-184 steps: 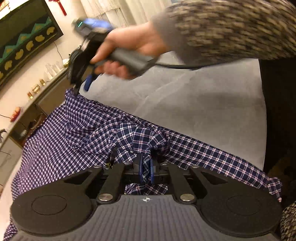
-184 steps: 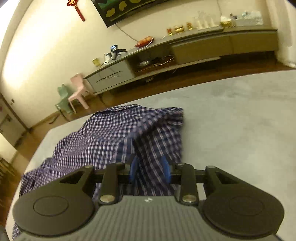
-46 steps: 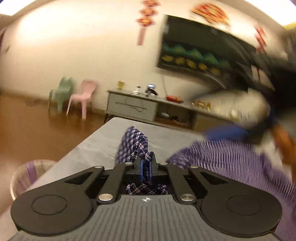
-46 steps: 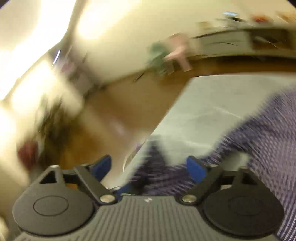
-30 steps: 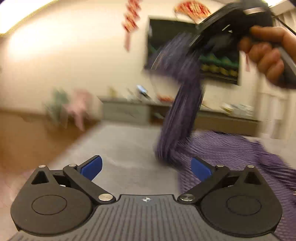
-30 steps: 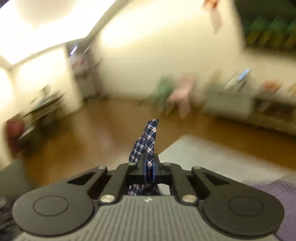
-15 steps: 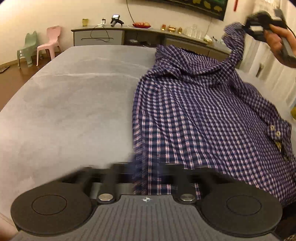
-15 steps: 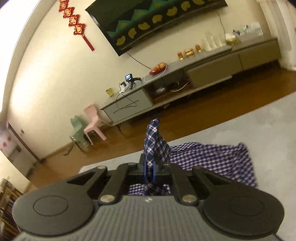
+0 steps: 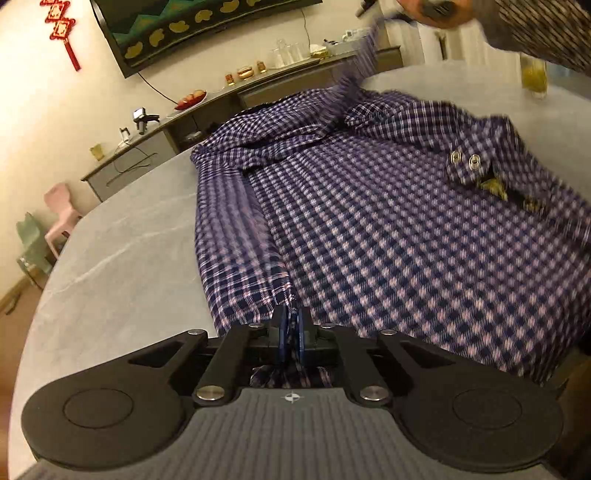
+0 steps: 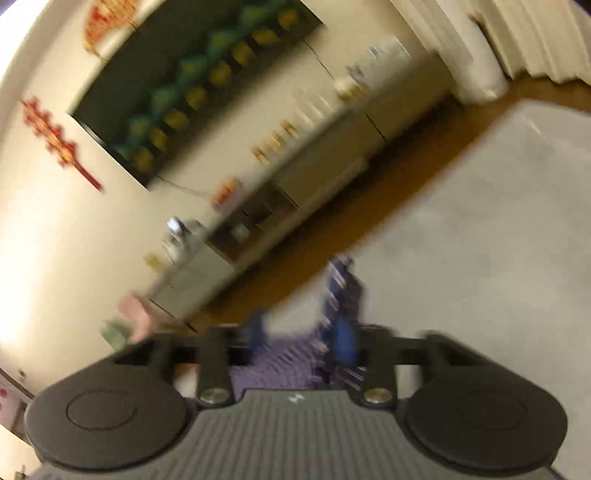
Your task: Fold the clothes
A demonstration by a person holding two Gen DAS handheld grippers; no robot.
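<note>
Shirt [image 9: 388, 229] in navy, white and pink check lies spread over the grey table [image 9: 122, 266], covering its middle and right side and reaching from the near edge to the far one. The cloth is mostly flat, with a long ridge running from the near hem up toward the far left corner, where the fabric bunches into soft creases. A sleeve is folded across the far part, its cuff [image 9: 466, 166] lying on the right half and showing two shiny snap buttons. Just beside the cuff sits a small greenish patch, too blurred to name.

The left gripper [image 9: 291, 326] is at the near hem, its blue pads pinching a narrow pleat of the checked cloth; the jaws stand almost together and are easing apart slightly.

In the blurred right wrist view, the right gripper [image 10: 304, 338] has its jaws parting, with a strip of the shirt standing up against the right-hand finger and more cloth lying between them, not pressed. From the left wrist view, a hand [image 9: 432, 9] in a patterned sleeve is at the far right above the shirt's raised corner.
</note>
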